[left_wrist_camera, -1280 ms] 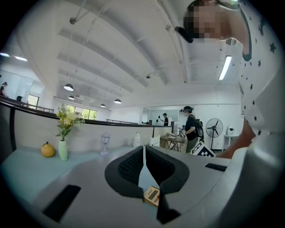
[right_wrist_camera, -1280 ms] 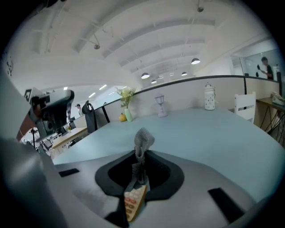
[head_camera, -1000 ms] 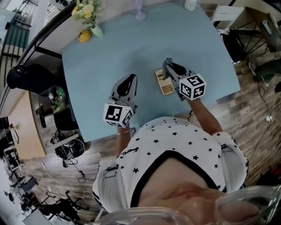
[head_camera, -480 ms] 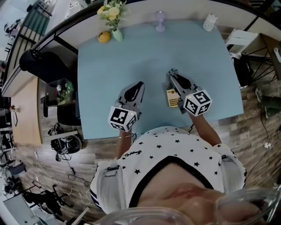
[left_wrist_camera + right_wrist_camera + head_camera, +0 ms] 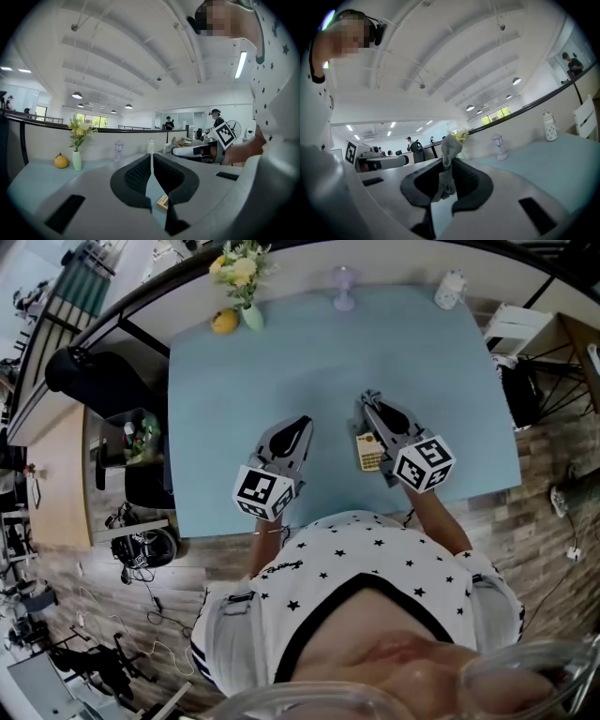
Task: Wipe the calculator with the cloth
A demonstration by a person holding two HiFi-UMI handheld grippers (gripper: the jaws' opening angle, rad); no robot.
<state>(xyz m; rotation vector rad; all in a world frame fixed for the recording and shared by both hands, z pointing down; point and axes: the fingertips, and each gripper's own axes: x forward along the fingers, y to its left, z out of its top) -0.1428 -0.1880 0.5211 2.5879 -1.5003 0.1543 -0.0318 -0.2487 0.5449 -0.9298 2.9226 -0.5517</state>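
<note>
A small tan calculator (image 5: 369,450) lies on the light blue table (image 5: 309,352) near its front edge; its corner (image 5: 163,201) peeks out under the left jaws. My right gripper (image 5: 367,403) hovers just right of the calculator, shut on a grey cloth (image 5: 446,168) that pokes up between its jaws. The left gripper (image 5: 300,426) is left of the calculator, jaws closed together with nothing held, seen the same way in the left gripper view (image 5: 151,161).
Along the table's far edge stand a vase of flowers (image 5: 242,277), an orange fruit (image 5: 224,321), a small lilac lamp (image 5: 344,287) and a white bottle (image 5: 451,287). A black chair (image 5: 94,381) sits left of the table.
Since a second ago the head view shifted so the table sits further right and lower in the frame. Both grippers keep nearly the same places by the calculator over the last half second.
</note>
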